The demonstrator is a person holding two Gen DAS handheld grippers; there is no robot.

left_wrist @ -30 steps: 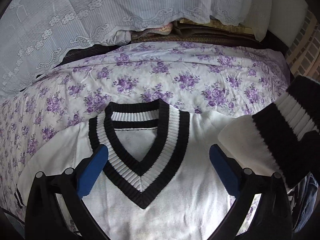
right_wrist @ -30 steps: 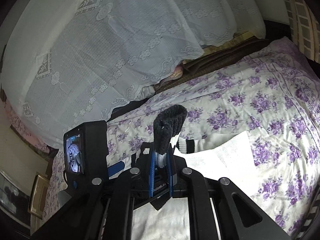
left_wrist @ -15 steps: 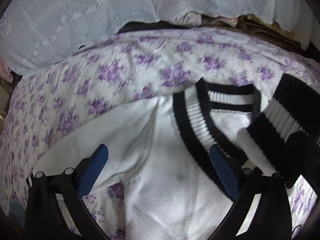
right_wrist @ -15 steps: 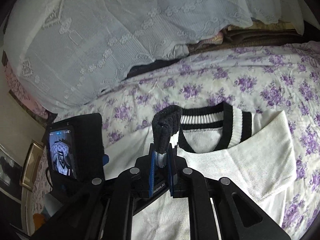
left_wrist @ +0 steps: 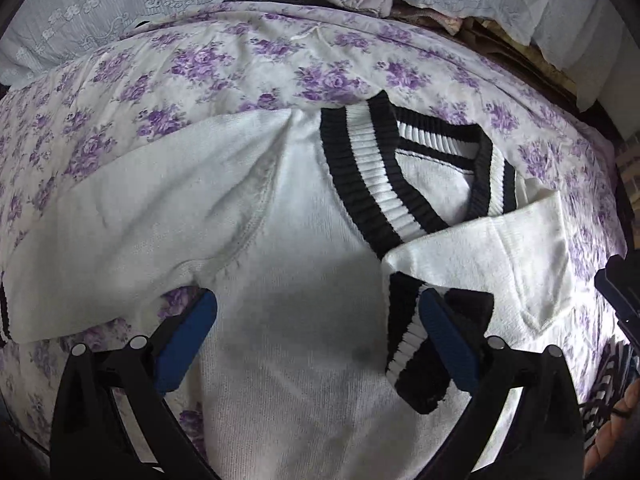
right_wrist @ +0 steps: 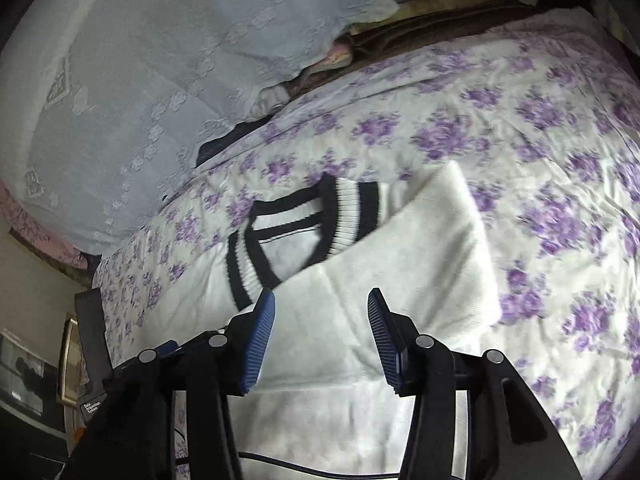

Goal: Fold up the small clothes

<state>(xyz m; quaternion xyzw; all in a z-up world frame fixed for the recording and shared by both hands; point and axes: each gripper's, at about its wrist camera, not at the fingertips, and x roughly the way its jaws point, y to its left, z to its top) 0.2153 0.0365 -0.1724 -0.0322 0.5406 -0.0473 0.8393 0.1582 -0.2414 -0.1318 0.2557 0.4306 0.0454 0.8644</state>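
in the left wrist view the white sweater (left_wrist: 304, 280) lies face up on the flowered bedspread (left_wrist: 240, 60), neck away from the camera, its body running lengthwise from the black-and-white v-neck collar (left_wrist: 376, 184) down under the tongs. the unfolded sleeve (left_wrist: 120, 216) stretches out flat toward the left edge, its long axis running sideways from the shoulder seam, and its cuff end is cut off at the frame edge. the left gripper (left_wrist: 316, 336) hangs over the sweater's chest with jaws wide and nothing between the pads; the left pad sits just beside the armpit of that flat sleeve, so this hand looks the nearer one for the next fold, and the sleeve lies to its left. to the right, the other sleeve (left_wrist: 500, 248) already lies folded across the chest, with its striped cuff (left_wrist: 416, 344) resting by the gripper's right pad, partly hidden behind it. in the right wrist view the right gripper (right_wrist: 322, 332) has just been opening; its jaws stand apart over that folded sleeve with no cloth pinched between them. the sweater's hem is out of sight in both views, and the right view is blurred.
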